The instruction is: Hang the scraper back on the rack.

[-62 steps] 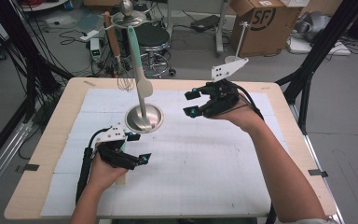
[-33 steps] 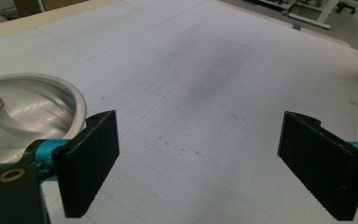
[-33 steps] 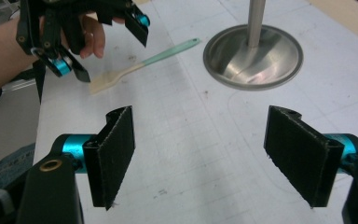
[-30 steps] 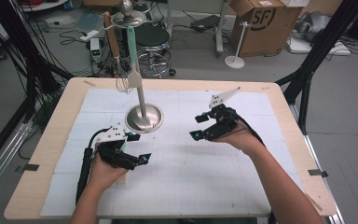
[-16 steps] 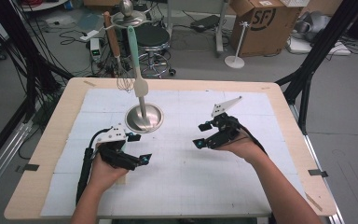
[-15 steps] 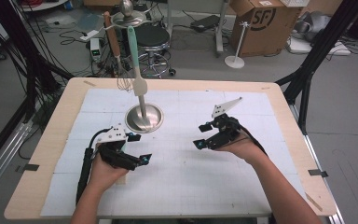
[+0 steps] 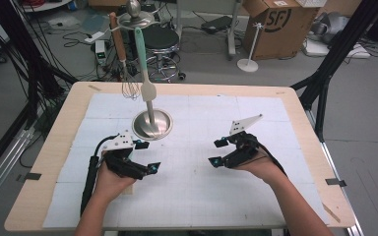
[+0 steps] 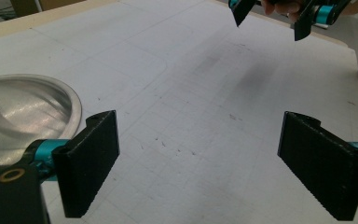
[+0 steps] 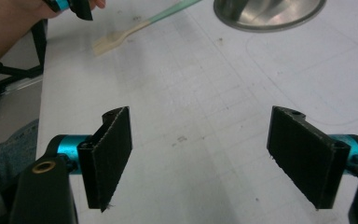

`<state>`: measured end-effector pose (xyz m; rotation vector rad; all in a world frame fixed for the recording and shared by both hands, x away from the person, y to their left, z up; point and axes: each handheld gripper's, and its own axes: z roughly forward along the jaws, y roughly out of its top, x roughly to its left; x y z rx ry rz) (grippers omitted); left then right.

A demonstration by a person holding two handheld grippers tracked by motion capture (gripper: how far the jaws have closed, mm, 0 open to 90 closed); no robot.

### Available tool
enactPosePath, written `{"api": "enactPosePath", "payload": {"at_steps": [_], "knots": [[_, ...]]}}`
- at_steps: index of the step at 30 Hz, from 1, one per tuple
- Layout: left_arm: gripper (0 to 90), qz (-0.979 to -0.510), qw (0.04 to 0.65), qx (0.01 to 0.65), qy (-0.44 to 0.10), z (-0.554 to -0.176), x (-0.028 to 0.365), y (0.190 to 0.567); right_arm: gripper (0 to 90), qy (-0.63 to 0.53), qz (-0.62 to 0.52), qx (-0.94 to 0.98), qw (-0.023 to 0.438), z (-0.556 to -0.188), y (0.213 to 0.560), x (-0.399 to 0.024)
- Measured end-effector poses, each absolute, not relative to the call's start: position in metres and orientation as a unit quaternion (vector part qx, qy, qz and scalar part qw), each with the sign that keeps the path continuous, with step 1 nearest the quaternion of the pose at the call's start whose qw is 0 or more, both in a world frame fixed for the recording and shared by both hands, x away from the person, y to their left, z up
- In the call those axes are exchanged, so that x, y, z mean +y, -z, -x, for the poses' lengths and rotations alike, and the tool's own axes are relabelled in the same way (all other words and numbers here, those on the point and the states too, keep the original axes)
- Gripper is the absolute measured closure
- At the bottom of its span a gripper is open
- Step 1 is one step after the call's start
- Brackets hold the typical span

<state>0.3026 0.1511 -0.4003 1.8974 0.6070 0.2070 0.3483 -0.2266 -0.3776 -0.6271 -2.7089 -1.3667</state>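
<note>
- Left gripper sits in the lower left of the high view, low over the white gridded mat, jaws spread wide and nothing between them. Its own camera view looks along the two black pads at bare mat.
- Right gripper is at centre right of the high view, just above the mat. Its jaws have just been opening a bit more, and there's nothing between them either; in its own view, plain mat lies between the pads.
- The stand's round metal base is at upper centre of the mat, closer to the left gripper than the right, touching neither. It peeks in at the left edge of the left gripper view and the top of the right gripper view.
- A teal-handled spatula and a wood-handled whisk hang from the stand's top, above the base.
- Wooden table under the mat.
</note>
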Motion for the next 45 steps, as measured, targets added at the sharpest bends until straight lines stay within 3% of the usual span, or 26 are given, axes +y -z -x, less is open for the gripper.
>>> {"api": "enactPosePath", "payload": {"at_steps": [22, 45], "knots": [[13.2, -0.798, 0.541, 0.254, -0.084, -0.303, 0.15, 0.401, 18.0, 0.447, 0.211, -0.869, 0.008, -0.333, 0.406, -0.238], [13.1, -0.8, 0.539, 0.251, -0.082, -0.302, 0.151, 0.402, 16.0, 0.47, 0.218, -0.855, -0.014, -0.321, 0.409, -0.256]]}}
